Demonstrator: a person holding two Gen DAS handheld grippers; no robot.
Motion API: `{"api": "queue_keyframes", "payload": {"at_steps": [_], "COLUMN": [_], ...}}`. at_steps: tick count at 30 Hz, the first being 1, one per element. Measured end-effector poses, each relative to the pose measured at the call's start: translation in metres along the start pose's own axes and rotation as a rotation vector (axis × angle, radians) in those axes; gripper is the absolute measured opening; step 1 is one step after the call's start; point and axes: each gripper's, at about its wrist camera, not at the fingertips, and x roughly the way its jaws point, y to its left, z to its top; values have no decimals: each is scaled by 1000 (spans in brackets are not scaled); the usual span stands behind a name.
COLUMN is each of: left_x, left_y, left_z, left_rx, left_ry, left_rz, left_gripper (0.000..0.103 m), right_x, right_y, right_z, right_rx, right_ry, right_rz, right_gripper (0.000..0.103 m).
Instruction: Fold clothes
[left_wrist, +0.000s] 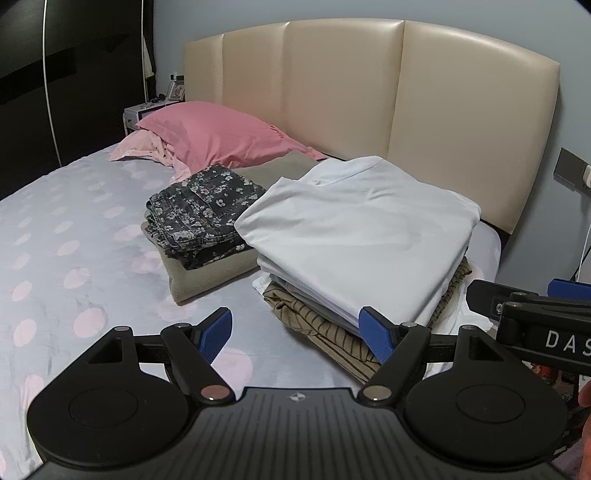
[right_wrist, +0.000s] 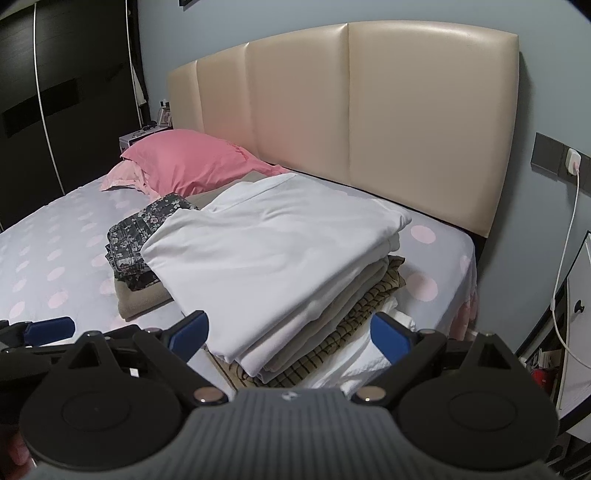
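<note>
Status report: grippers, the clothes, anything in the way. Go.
Left hand-held gripper open, empty. Right hand-held gripper open, empty, at the white shirt atop its folded stack. Floral jeans folded alongside. Nothing in the way.

Beyond the right gripper (right_wrist: 290, 334), the white garment (right_wrist: 273, 251) hides all but the edges of the striped garment (right_wrist: 369, 310) beneath. Farther left, it covers part of the floral jeans (right_wrist: 136, 229). The left gripper (right_wrist: 48, 326) is cut off at the frame's left edge.

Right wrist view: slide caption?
Open right gripper facing folded white shirt atop clothes stack on the bed.
</note>
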Motion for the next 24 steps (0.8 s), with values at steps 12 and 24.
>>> {"api": "queue_keyframes", "payload": {"at_steps": [12, 24], "left_x": [-1, 0], "left_y": [0, 0], "left_z": [-1, 0], "left_rx": [-11, -13], "left_ry": [4, 14], "left_rz": [8, 16], "left_gripper": [75, 75], "right_x": [-2, -1], "right_y": [3, 3], "right_z": [-1, -2], "right_rx": [-10, 1], "right_ry": [-9, -5], "right_rz": [-15, -20], "right_gripper": [96, 95]}}
